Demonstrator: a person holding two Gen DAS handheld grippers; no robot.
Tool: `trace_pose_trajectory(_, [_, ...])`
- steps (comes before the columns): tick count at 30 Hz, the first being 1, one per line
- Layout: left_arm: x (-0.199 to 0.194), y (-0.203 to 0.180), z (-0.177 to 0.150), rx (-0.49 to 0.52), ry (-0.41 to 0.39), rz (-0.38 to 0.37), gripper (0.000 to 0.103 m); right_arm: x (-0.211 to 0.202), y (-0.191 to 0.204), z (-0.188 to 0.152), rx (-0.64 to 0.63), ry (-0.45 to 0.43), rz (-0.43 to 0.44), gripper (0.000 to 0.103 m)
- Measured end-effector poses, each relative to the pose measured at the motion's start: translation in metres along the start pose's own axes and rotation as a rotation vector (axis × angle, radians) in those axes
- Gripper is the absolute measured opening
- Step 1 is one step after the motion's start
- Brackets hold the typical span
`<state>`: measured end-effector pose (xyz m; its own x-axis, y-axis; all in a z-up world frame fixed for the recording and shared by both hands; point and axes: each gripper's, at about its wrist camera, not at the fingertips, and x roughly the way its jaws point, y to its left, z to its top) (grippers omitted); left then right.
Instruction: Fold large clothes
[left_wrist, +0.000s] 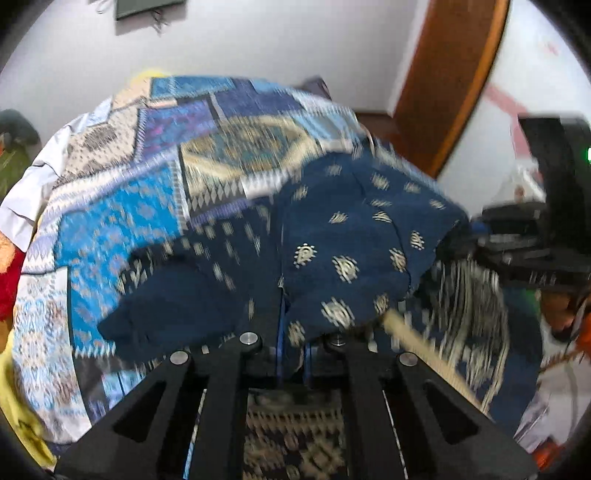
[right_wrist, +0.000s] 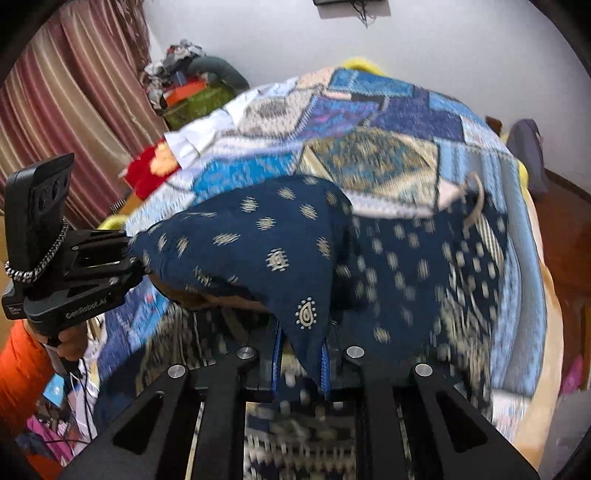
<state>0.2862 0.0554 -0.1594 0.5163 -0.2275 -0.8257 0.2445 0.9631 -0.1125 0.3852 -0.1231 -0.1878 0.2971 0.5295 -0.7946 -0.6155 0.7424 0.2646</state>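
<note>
A large navy garment (left_wrist: 343, 243) with cream paisley print lies on a blue patchwork bedspread (left_wrist: 122, 221). My left gripper (left_wrist: 293, 343) is shut on a fold of the navy cloth, which bulges up over its blue-padded fingers. In the right wrist view the same navy garment (right_wrist: 258, 243) stretches lifted between both grippers. My right gripper (right_wrist: 301, 365) is shut on another edge of it, the cloth pinched between the blue pads (right_wrist: 277, 354). The left gripper (right_wrist: 136, 254) shows at the left of that view, gripping the garment's far edge. The garment's striped cream border (left_wrist: 465, 306) hangs blurred at the right.
The bedspread (right_wrist: 369, 147) covers a bed against a white wall. A pile of clothes and a green bag (right_wrist: 199, 99) sit at the far corner by a striped curtain (right_wrist: 74, 110). A wooden door frame (left_wrist: 454, 74) stands right. A hand in an orange sleeve (right_wrist: 22, 365) holds the left tool.
</note>
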Motion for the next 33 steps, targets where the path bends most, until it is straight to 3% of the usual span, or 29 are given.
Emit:
trace_pose_trajectory(4, [0.005,-0.017,-0.032,0.063,0.066,0.013,0.020,-0.003,0.001,-0.036,-0.003,0.070,-0.042,0.014])
trace_pose_trajectory(6, [0.004,-0.020,-0.046,0.077,0.077,0.020,0.033,-0.005,0.000,-0.046,-0.006,0.098,-0.054,0.014])
trace_pose_trajectory(12, [-0.007,-0.004,-0.073,0.028,0.117,0.055,0.038,-0.020,-0.004,-0.070,-0.003,0.124,-0.064,0.014])
trace_pose_trajectory(16, [-0.027,0.021,-0.076,-0.039,0.098,0.094,0.040,-0.037,-0.005,-0.082,-0.014,0.133,-0.063,0.014])
trace_pose_trajectory(19, [-0.044,0.036,-0.062,-0.072,0.047,0.138,0.043,-0.050,-0.009,-0.083,-0.004,0.126,-0.070,0.014])
trace_pose_trajectory(21, [-0.051,0.043,-0.044,-0.081,0.005,0.164,0.052,-0.058,-0.012,-0.075,0.003,0.104,-0.087,0.014])
trace_pose_trajectory(26, [-0.046,0.042,0.019,-0.103,-0.082,0.170,0.062,-0.077,-0.018,-0.032,0.045,-0.020,-0.080,0.014])
trace_pose_trajectory(29, [-0.030,0.035,0.053,-0.116,-0.091,0.110,0.064,-0.075,-0.013,-0.006,0.055,-0.060,-0.069,0.014])
trace_pose_trajectory(33, [0.010,0.026,0.074,-0.144,-0.017,-0.043,0.066,-0.051,0.002,0.022,0.049,-0.064,-0.019,0.014])
